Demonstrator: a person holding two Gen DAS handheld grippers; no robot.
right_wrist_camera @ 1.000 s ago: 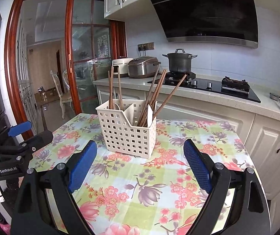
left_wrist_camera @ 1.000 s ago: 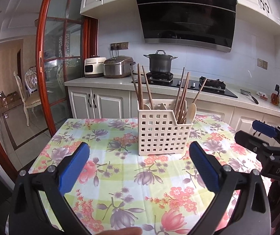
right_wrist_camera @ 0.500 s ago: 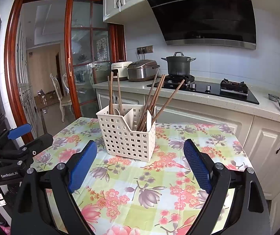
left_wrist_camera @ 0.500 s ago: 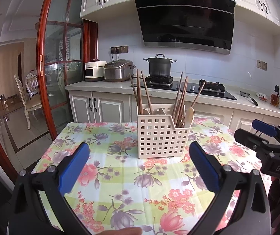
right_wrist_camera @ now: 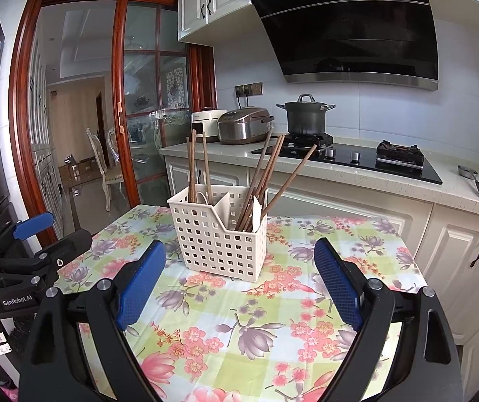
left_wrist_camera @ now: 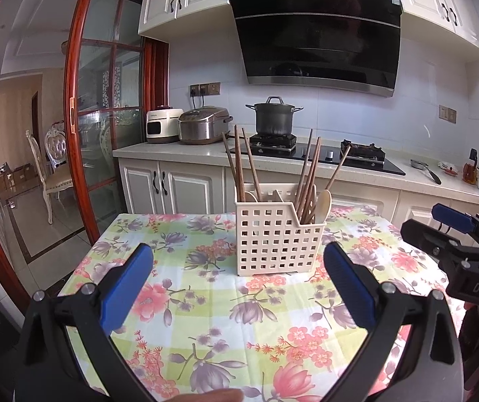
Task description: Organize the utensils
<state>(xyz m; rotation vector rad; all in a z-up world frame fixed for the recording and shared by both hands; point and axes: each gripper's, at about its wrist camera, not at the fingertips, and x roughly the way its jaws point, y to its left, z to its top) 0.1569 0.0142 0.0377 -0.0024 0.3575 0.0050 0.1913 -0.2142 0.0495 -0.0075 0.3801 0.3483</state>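
A cream perforated utensil holder [left_wrist_camera: 278, 237] with two compartments stands upright on the floral tablecloth [left_wrist_camera: 205, 318]; it also shows in the right wrist view [right_wrist_camera: 217, 238]. Brown chopsticks [left_wrist_camera: 239, 164] stand in its left compartment. More chopsticks [left_wrist_camera: 309, 174] and a pale wooden spoon [left_wrist_camera: 323, 201] stand in its right compartment. My left gripper [left_wrist_camera: 239, 288] is open and empty, in front of the holder and above the cloth. My right gripper [right_wrist_camera: 239, 284] is open and empty, also short of the holder. Each gripper shows at the edge of the other's view.
Behind the table runs a counter with a black pot [left_wrist_camera: 274, 119] on the stove, a rice cooker [left_wrist_camera: 204, 124] and a white appliance [left_wrist_camera: 162, 126]. A range hood hangs above. A glass sliding door [left_wrist_camera: 105, 134] stands at the left. White cabinets [right_wrist_camera: 474, 251] are at the right.
Both views have tilted up and drawn back a little, so the holder sits lower and farther off. Both grippers stay open and empty.
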